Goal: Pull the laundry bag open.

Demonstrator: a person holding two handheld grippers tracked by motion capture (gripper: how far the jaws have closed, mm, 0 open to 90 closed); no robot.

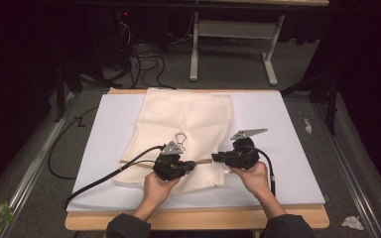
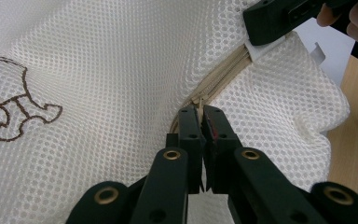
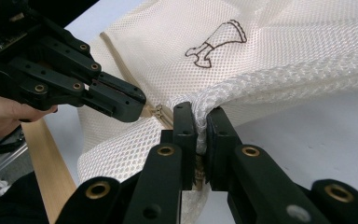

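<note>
On the mesh bag (image 1: 186, 124), left gripper (image 2: 201, 112) pinching its zipper (image 2: 221, 70), right gripper (image 3: 200, 116) clamped on bunched mesh.

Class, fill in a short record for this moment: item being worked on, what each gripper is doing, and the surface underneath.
Item: cream mesh bag with a zipper
Left gripper: jaws nearly closed at the zipper, apparently on the pull
Right gripper: shut on bunched mesh at the bag's end
Surface: white board on a wooden table
Marking: brown embroidered outline
</note>
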